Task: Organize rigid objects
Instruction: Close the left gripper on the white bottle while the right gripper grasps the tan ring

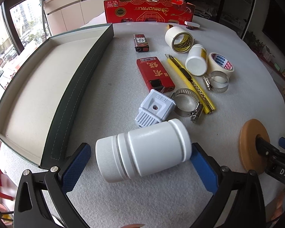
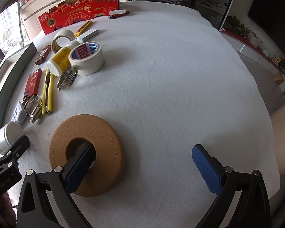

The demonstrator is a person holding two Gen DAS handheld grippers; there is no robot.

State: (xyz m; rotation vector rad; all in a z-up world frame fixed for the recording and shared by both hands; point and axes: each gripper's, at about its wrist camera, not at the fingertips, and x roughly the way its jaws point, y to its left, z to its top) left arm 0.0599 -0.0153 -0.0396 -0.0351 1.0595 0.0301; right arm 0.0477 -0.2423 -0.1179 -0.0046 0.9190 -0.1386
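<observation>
A white plastic bottle [image 1: 146, 152] lies on its side on the grey felt table, cap to the left. My left gripper [image 1: 140, 152] is open and straddles it; the right pad [image 1: 203, 169] is at the bottle's base, and a small gap shows between the left pad and the cap. A tan foam ring [image 2: 96, 138] lies flat to the right. My right gripper [image 2: 142, 161] is open, its left finger [image 2: 79, 167] poking into the ring's hole and its right finger out over bare felt. The ring [image 1: 250, 146] also shows in the left wrist view.
A large empty tray [image 1: 38, 95] with dark green walls lies at the left. Beyond the bottle lie a grey plug [image 1: 153, 108], two hose clamps [image 1: 186, 102], a yellow utility knife [image 1: 191, 83], red lighters [image 1: 153, 74], tape rolls [image 1: 180, 39], a small bottle [image 1: 196, 60] and a red carton [image 1: 148, 9].
</observation>
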